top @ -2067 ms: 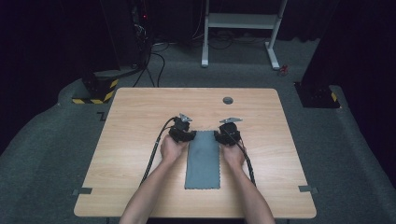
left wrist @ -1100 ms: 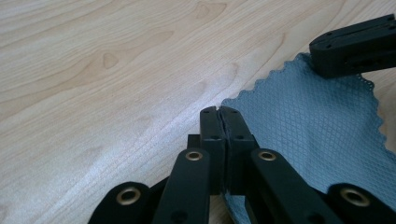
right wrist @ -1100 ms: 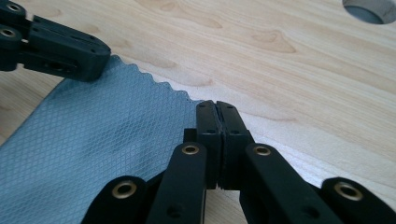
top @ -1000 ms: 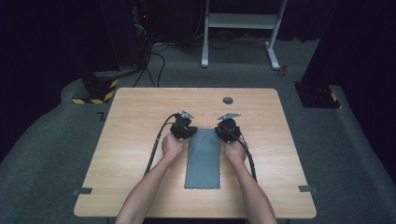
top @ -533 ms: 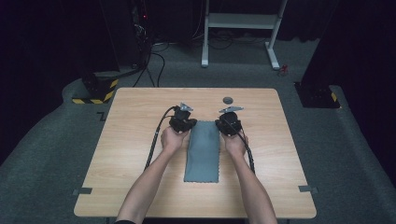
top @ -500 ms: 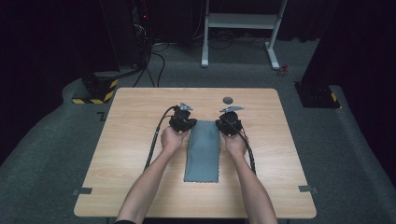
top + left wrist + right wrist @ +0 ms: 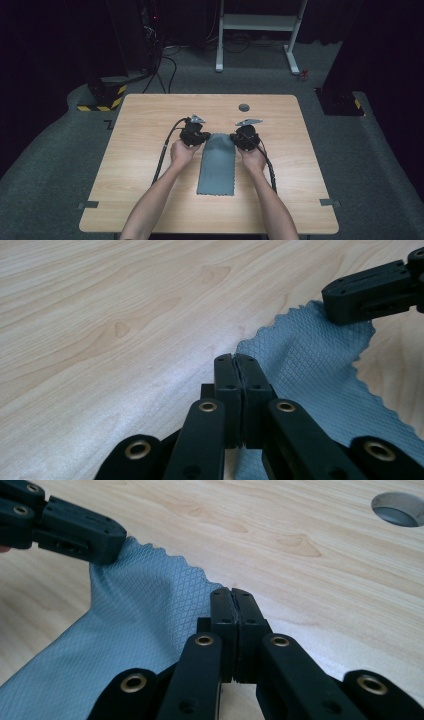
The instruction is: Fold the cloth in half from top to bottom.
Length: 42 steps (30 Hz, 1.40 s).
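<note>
The grey-blue cloth (image 7: 216,167) lies lengthwise on the middle of the wooden table (image 7: 135,150), its near end flat and close to my edge, its far end lifted a little between my two hands. It has a fine diamond weave and zigzag-cut edges, which show clearly in both gripper views (image 7: 310,370) (image 7: 145,605). My left gripper (image 7: 196,136) has the far left corner: in the left gripper view its black jaws (image 7: 241,370) are pressed fully together, with the cloth's edge caught right at their tips and the fabric running away to the right. My right gripper (image 7: 244,138) has the far right corner in the same way: in the right gripper view its jaws (image 7: 232,605) are closed tight on the scalloped edge, and the cloth falls away to the left of them. Each gripper view also catches the other gripper's closed tip on the opposite corner (image 7: 370,290) (image 7: 75,530), so the far edge hangs stretched between the two, slightly raised off the wood. My hands (image 7: 181,152) (image 7: 254,159) sit just beside the cloth's long sides, with the cables (image 7: 165,155) trailing back along my forearms. Farther off, a round hole (image 7: 244,107) sits in the tabletop near its far edge, well apart from the cloth. Dark grey carpet (image 7: 60,165) surrounds the table.
</note>
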Motion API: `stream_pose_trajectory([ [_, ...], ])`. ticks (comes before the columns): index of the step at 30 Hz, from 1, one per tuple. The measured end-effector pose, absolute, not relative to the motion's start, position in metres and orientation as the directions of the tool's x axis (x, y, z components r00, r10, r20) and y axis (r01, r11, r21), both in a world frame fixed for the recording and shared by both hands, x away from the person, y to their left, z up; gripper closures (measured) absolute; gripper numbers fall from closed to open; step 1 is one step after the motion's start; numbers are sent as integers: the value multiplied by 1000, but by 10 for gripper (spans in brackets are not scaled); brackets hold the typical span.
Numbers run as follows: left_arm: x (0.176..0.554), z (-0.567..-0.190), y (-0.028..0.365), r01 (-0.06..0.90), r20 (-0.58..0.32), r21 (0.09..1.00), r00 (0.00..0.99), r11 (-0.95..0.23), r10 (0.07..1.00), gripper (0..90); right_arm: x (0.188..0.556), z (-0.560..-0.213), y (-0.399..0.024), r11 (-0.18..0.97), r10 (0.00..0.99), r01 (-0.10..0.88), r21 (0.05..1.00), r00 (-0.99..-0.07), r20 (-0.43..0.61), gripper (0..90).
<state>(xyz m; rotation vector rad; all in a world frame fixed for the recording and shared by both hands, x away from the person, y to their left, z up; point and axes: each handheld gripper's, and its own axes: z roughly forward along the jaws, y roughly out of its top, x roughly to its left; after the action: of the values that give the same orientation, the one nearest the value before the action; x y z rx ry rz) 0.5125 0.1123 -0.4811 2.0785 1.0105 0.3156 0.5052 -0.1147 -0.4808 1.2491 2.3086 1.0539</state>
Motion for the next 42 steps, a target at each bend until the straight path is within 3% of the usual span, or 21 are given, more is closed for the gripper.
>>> stream_pose_trajectory([
  [31, 474, -493, 125, 534, -145, 766, 686, -358, 713, 889, 468, -490, -122, 366, 763, 545, 754, -640, 92, 895],
  [42, 461, -490, 124, 502, -106, 775, 702, -385, 704, 888, 459, -488, -123, 382, 748, 528, 759, -659, 81, 895],
])
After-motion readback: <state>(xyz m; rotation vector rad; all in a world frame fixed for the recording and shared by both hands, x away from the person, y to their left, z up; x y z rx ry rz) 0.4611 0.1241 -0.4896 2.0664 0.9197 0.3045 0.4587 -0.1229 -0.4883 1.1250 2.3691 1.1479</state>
